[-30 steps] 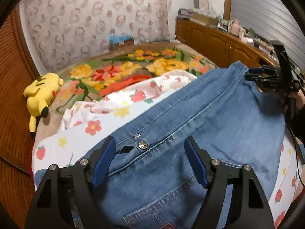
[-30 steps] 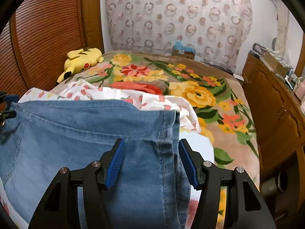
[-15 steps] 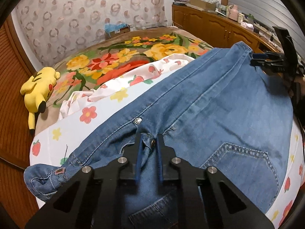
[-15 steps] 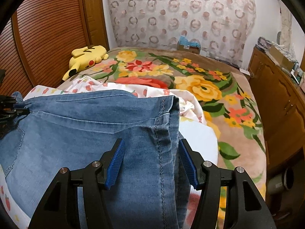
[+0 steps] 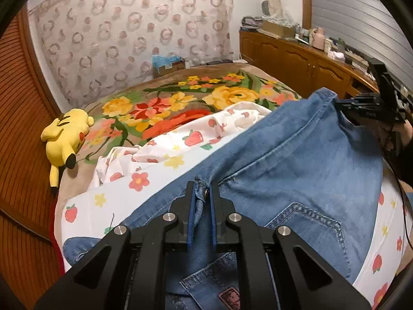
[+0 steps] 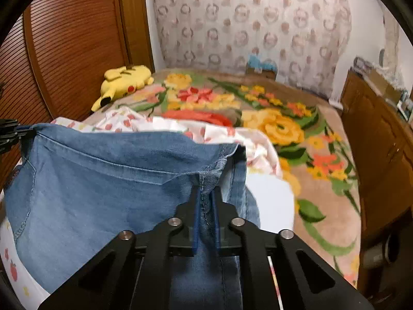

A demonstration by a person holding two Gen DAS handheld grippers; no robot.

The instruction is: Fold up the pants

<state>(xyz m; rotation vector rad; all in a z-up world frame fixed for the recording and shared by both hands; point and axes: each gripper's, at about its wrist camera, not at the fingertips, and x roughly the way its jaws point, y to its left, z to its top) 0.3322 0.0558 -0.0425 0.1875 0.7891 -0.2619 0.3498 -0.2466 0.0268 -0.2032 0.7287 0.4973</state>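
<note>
The blue jeans (image 5: 296, 160) are lying on a white sheet printed with strawberries and flowers (image 5: 108, 196), which is covering the near end of a bed with a flowered blanket (image 5: 180, 103). Both grippers are holding the jeans by the waistband. The left gripper (image 5: 201, 199) has just been closing, and its blue pads are now pinching the denim at the fly, right beside the metal button (image 5: 206, 193). The right gripper (image 6: 206, 201) has also just been closing, and its jaws are now clamping the side seam at the other corner of the waist.

The waistband is stretching between the two grippers as a nearly straight edge, going across the bed. In the right wrist view the left gripper is showing at the far left end of this edge (image 6: 11, 134), and in the left wrist view the right gripper is showing at the far right end (image 5: 366, 106). The legs are hanging back toward the person and are passing under both cameras, so the long axis of the jeans is running from the grippers toward the person. I judge that the coming fold is turning on this: each hand is equally near to its own corner, and bringing one corner over to the other would lay one leg on the second leg.

A yellow plush toy (image 5: 67, 137) is lying well apart, at the bed's edge.
</note>
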